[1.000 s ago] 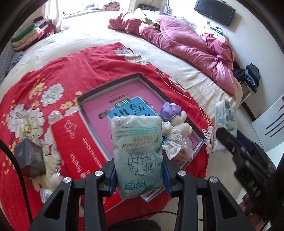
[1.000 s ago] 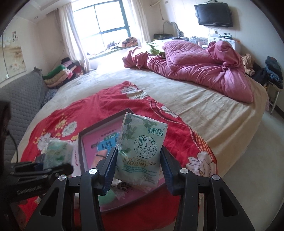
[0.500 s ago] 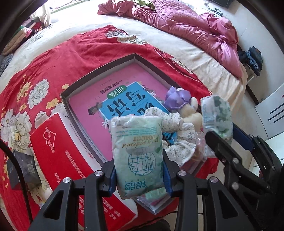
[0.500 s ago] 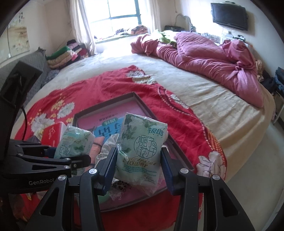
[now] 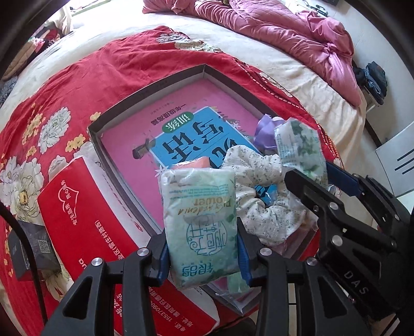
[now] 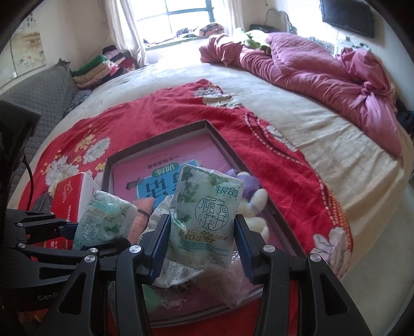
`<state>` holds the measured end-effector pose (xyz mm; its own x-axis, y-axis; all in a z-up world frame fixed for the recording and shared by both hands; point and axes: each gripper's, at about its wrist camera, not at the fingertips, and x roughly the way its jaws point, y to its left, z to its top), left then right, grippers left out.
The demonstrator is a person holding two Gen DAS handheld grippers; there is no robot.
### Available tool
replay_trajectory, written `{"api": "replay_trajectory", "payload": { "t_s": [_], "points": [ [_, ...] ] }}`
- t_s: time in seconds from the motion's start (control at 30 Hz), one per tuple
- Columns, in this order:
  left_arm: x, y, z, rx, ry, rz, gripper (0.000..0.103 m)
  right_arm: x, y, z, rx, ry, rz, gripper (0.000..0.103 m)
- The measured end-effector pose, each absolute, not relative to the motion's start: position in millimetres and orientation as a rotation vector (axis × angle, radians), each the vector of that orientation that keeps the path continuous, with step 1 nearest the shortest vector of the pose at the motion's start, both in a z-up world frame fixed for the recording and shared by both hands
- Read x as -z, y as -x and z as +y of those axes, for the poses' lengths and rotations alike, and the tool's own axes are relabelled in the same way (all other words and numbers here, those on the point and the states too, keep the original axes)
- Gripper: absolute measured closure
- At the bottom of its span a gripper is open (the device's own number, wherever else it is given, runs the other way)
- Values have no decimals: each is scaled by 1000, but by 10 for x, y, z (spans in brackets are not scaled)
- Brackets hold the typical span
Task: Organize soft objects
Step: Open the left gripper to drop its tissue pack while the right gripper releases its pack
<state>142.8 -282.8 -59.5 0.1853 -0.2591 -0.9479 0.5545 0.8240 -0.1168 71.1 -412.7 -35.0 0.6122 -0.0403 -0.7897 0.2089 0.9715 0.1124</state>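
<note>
lowered since a second ago, both closer over the dark tray [image 5: 145,95] on the bed's red blanket [image 5: 108,59]. left tongs [image 5: 203,254] clamped on a green tissue pack [image 5: 201,222]; right tongs [image 6: 201,243] clamped on another tissue pack [image 6: 207,209], above floral cloth [image 5: 261,196] in the tray.

I see a bed [image 6: 271,103] with a red floral blanket [image 6: 160,121] spread across it and a rumpled pink quilt [image 6: 323,69] further back. Folded clothes [image 6: 101,67] sit stacked beside a bright window [image 6: 186,13], and a television [image 6: 348,16] hangs on the wall.
</note>
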Motion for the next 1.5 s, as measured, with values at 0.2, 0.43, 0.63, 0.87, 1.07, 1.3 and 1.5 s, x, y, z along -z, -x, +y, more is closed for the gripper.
{"api": "replay_trajectory", "payload": {
  "t_s": [0.2, 0.43, 0.63, 0.87, 1.07, 1.3, 1.5],
  "points": [
    [626, -1425, -2837, 589, -277, 1265, 61, 449, -750, -4120, 142, -194, 931, 52],
    [639, -1427, -2844, 589, -281, 1265, 61, 500, -757, -4123, 146, -195, 935, 51],
    [643, -1436, -2836, 588, -271, 1269, 61, 455, -713, -4117, 149, -169, 915, 47],
    [647, -1423, -2861, 586, -279, 1265, 59, 330, -587, -4194, 164, -186, 880, 33],
    [651, -1400, -2886, 608, -269, 1265, 50, 132, -396, -4340, 241, -207, 792, 31],
    [628, -1371, -2881, 606, -265, 1258, 45, 9, -334, -4375, 254, -233, 755, 31],
    [600, -1358, -2846, 608, -253, 1251, 43, -14, -332, -4335, 257, -222, 760, 31]
  ]
}}
